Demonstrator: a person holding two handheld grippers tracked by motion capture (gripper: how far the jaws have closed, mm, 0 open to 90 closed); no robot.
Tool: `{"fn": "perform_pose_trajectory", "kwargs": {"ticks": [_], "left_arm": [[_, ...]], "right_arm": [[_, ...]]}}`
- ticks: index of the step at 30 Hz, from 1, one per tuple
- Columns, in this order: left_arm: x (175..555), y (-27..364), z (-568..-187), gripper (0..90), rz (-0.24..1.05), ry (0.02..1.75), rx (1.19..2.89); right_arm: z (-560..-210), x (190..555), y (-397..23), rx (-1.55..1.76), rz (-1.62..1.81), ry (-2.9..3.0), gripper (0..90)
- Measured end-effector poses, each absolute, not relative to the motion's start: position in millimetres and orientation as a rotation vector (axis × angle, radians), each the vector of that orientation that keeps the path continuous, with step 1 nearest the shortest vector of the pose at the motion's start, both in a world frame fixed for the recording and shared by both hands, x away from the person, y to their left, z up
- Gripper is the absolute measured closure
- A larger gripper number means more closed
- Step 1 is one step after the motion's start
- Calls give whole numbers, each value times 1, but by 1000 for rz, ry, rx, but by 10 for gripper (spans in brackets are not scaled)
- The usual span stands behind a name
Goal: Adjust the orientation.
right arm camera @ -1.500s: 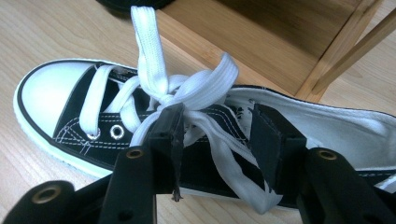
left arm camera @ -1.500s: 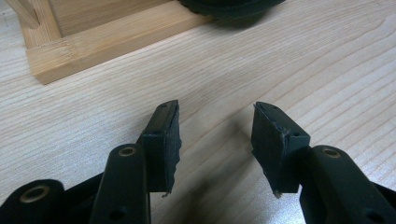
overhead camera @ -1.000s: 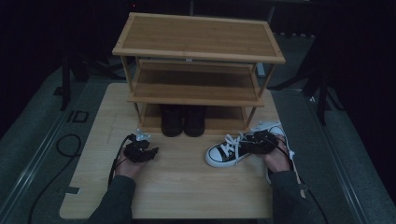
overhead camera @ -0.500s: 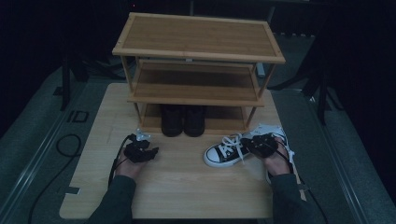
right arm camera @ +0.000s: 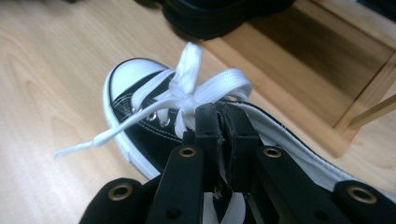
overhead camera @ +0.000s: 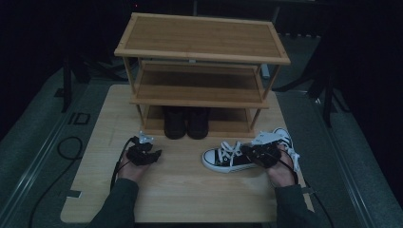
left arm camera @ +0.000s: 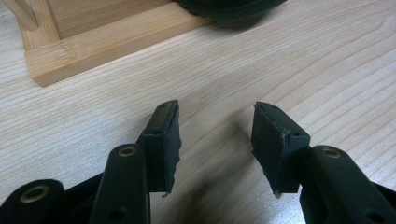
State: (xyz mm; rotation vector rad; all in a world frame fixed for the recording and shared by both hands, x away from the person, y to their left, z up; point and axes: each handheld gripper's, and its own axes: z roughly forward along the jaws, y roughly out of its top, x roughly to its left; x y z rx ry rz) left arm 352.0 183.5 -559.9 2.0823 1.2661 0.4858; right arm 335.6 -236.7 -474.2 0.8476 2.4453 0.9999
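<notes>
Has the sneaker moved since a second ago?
Yes. The sneaker has slid slightly left along the table, toward the black boots under the rack, gripped by the right gripper.

Dim and grainy from above, murky beyond the table. Brighter and warmer up close along both grippers, with soft shadows under the jaws. Blurred at the far edges; faint sheen on the black boots.
</notes>
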Motion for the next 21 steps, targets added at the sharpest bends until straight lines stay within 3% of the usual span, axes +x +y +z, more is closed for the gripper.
{"fn": "perform_pose_trajectory", "kwargs": {"ticks": [21], "left_arm": [[352, 183, -560, 517, 487, 1266, 2081]], "right_arm": [[-492, 292, -239, 769, 1051, 2576, 852]]}}
